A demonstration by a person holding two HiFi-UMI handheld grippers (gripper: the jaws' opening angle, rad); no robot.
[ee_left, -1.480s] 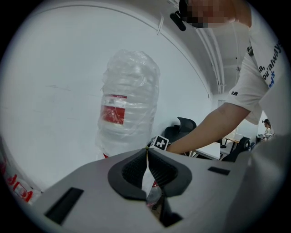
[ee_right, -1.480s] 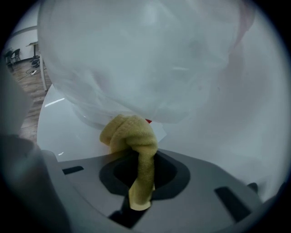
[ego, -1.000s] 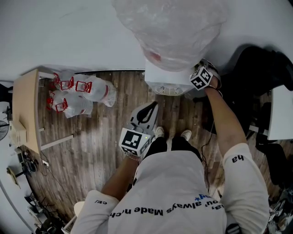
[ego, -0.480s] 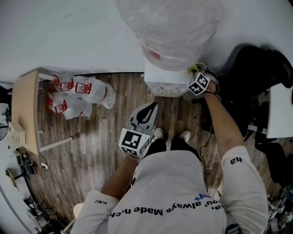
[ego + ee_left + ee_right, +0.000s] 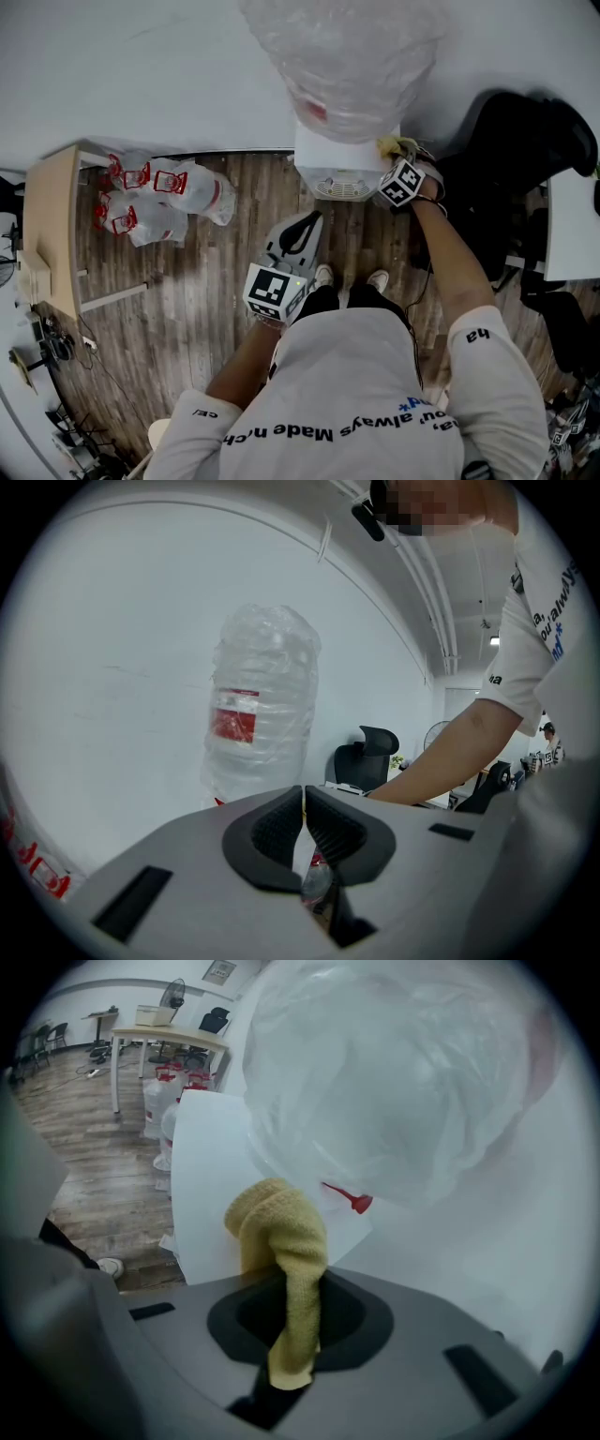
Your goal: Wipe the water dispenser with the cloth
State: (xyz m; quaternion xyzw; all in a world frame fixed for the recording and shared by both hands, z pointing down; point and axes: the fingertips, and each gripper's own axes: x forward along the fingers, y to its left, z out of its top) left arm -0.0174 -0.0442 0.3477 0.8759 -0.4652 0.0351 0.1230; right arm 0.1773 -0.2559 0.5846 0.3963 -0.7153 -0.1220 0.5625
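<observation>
Starting with the head view, the right gripper (image 5: 394, 164) is seen raised to the white top of the water dispenser (image 5: 328, 155). The yellow cloth (image 5: 388, 143) is bunched at the dispenser's right edge, under the plastic-wrapped bottle (image 5: 347, 56). The left gripper (image 5: 302, 230) is held lower, over the wooden floor (image 5: 197, 281) and apart from the dispenser. Plastic bags (image 5: 164, 197) with red print are seen lying beside a light table (image 5: 52, 225) at the left.

In the left gripper view, the jaws are shown pressed together with nothing between them. The bottle is seen ahead against a white wall (image 5: 122, 667), and a black chair (image 5: 375, 752) is seen beyond the person's outstretched arm (image 5: 455, 747).

In the right gripper view, the jaws are shown clamped on the cloth. Its folded upper end is seen against the dispenser's white side, just below the bottle.
</observation>
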